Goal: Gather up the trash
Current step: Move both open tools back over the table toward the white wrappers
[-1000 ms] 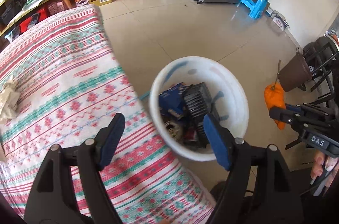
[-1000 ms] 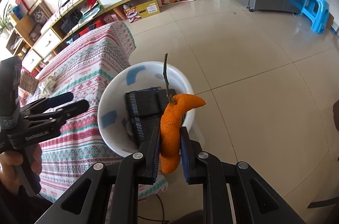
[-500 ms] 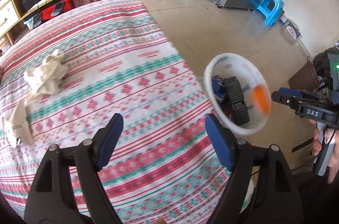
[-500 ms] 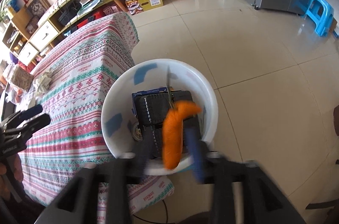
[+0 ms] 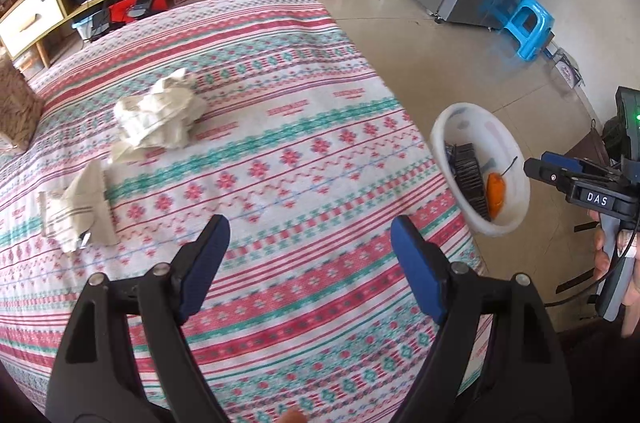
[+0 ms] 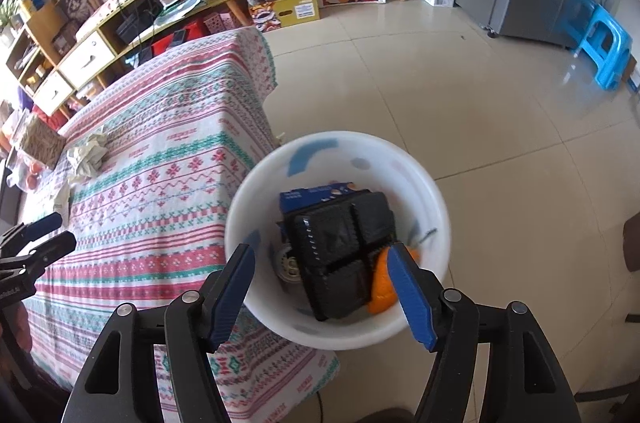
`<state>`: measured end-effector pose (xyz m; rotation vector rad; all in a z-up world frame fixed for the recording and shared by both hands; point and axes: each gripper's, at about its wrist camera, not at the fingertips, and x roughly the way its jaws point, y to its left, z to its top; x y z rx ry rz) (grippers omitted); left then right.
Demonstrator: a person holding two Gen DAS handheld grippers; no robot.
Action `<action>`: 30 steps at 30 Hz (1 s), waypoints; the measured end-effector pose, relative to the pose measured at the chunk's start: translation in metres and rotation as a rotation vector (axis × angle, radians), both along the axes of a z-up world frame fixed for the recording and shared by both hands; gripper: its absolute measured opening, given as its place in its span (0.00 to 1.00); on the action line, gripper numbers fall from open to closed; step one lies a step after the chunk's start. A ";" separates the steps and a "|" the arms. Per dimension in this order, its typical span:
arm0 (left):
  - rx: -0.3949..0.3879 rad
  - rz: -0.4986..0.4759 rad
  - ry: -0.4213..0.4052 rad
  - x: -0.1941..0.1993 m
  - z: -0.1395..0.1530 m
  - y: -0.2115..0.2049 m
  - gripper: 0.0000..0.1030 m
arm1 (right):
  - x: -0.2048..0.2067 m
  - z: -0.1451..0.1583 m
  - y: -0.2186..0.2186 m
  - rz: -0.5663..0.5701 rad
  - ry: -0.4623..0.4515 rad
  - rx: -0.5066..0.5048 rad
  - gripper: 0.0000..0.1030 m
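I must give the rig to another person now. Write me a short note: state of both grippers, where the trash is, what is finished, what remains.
Left gripper: open, empty, over the striped tablecloth.
Right gripper: jaws have just been opening, nothing between them, above the white bin on the floor beside the table.
Done: the orange peel lies in the bin next to the black tray.
Left: crumpled tissue and a folded paper scrap on the cloth.

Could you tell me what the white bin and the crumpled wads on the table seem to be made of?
The white bin looks like smooth moulded plastic: its thin wall lets light glow through. The crumpled wads look like soft matte tissue or paper towel, off-white and creased into irregular folds, though thin cloth cannot be ruled out. They lie on the woven-looking patterned tablecloth.
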<state>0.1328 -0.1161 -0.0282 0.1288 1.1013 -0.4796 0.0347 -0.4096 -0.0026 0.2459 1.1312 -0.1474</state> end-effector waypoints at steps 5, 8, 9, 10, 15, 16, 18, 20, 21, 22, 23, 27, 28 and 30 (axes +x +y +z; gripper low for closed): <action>0.021 0.034 -0.002 0.004 0.002 0.026 0.80 | 0.011 0.003 0.020 0.034 -0.005 -0.002 0.70; 0.036 0.055 0.000 0.007 0.001 0.041 0.80 | 0.017 0.005 0.034 0.061 -0.008 -0.008 0.71; 0.040 0.060 0.001 0.008 0.001 0.048 0.80 | 0.019 0.005 0.038 0.067 -0.009 -0.008 0.71; 0.045 0.068 0.002 0.009 0.001 0.053 0.80 | 0.021 0.006 0.043 0.075 -0.010 -0.009 0.71; 0.062 0.130 0.009 0.018 -0.001 0.086 0.80 | 0.033 0.005 0.064 0.106 -0.012 -0.004 0.73; 0.063 0.141 0.010 0.020 -0.002 0.090 0.80 | 0.036 0.005 0.068 0.112 -0.012 -0.002 0.73; 0.064 0.168 0.013 0.024 -0.003 0.102 0.80 | 0.040 0.005 0.074 0.122 -0.011 0.000 0.73; 0.065 0.199 0.018 0.029 -0.005 0.115 0.80 | 0.044 0.006 0.082 0.134 -0.012 -0.001 0.74; 0.062 0.210 0.024 0.031 -0.007 0.120 0.80 | 0.047 0.006 0.087 0.141 -0.013 0.000 0.74; 0.059 0.224 0.031 0.035 -0.009 0.124 0.80 | 0.049 0.006 0.091 0.145 -0.014 0.001 0.74; 0.053 0.249 0.043 0.039 -0.013 0.132 0.80 | 0.052 0.005 0.095 0.151 -0.014 0.003 0.75; 0.027 0.326 0.091 0.055 -0.025 0.151 0.80 | 0.063 0.002 0.110 0.167 -0.010 0.006 0.76; 0.020 0.345 0.098 0.060 -0.027 0.155 0.80 | 0.065 0.001 0.113 0.169 -0.008 0.007 0.76; 0.011 0.373 0.097 0.067 -0.030 0.159 0.80 | 0.071 -0.002 0.121 0.173 -0.002 0.009 0.76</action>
